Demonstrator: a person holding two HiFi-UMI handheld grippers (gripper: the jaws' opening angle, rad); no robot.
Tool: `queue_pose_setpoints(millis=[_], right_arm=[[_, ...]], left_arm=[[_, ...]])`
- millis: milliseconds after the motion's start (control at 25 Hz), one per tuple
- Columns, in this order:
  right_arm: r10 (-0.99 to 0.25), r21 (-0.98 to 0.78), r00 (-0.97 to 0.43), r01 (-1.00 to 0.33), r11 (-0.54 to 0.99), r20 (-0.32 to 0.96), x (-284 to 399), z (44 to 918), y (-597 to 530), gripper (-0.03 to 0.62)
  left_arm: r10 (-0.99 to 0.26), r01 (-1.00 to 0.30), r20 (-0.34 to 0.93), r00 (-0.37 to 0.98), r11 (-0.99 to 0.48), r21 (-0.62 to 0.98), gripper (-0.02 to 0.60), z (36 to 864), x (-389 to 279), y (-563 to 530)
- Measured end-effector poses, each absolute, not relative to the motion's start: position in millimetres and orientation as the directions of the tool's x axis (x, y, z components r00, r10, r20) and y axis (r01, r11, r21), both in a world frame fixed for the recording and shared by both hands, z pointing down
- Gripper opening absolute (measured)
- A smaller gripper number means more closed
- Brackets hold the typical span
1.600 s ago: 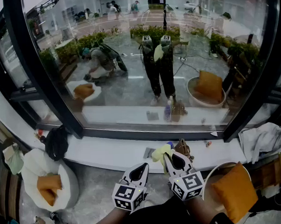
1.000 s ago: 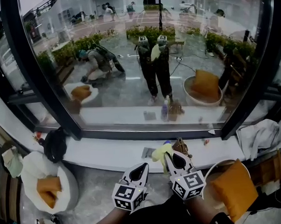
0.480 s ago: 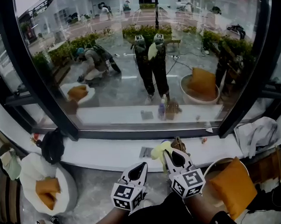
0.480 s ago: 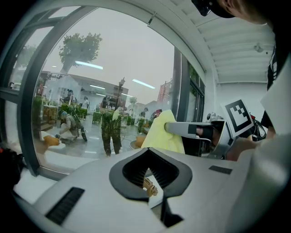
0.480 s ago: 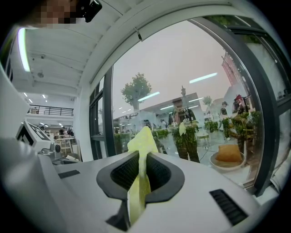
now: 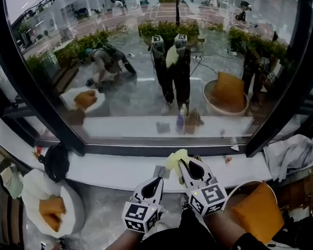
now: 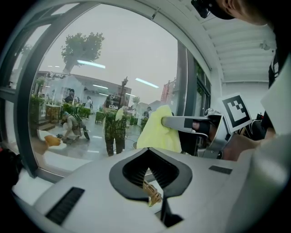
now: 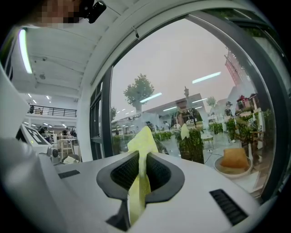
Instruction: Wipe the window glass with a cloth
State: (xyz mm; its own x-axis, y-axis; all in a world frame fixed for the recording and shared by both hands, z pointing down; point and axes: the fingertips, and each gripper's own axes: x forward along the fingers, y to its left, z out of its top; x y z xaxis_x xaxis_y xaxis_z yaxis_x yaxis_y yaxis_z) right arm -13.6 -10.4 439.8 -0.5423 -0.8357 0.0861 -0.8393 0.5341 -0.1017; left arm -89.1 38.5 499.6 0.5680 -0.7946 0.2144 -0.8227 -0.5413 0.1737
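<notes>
The big window glass in its black frame fills the upper head view and reflects me. My right gripper is shut on a yellow cloth, held over the white sill just short of the pane. The right gripper view shows that cloth pinched between the jaws, with its tip sticking up before the glass. My left gripper sits lower and to the left, shut with nothing in it. In the left gripper view its jaws meet, and the cloth shows to the right.
A white sill runs below the pane, with a black bag at its left, a grey card and a pile of white fabric at the right. Round seats with orange cushions stand on the floor at left and right.
The right gripper has risen a little with the yellow cloth, towards the pane. The head view has tilted slightly, and the left gripper has hardly moved.
</notes>
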Motion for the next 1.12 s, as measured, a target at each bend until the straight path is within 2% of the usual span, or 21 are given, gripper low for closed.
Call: queue_pose_setpoints(millis=[680, 1120], right_arm=[[-0.750, -0.050, -0.662, -0.749, 0.660, 0.010, -3, 399, -202, 0.052], [-0.721, -0.066, -0.693, -0.718, 0.693, -0.025, -24, 372, -246, 0.052]], left_arm=[[-0.889, -0.909, 0.197, 0.413, -0.391, 0.143, 0.008, 477, -53, -130], [-0.912, -0.929, 0.184, 0.366, -0.347, 0.129, 0.008, 452, -63, -172]])
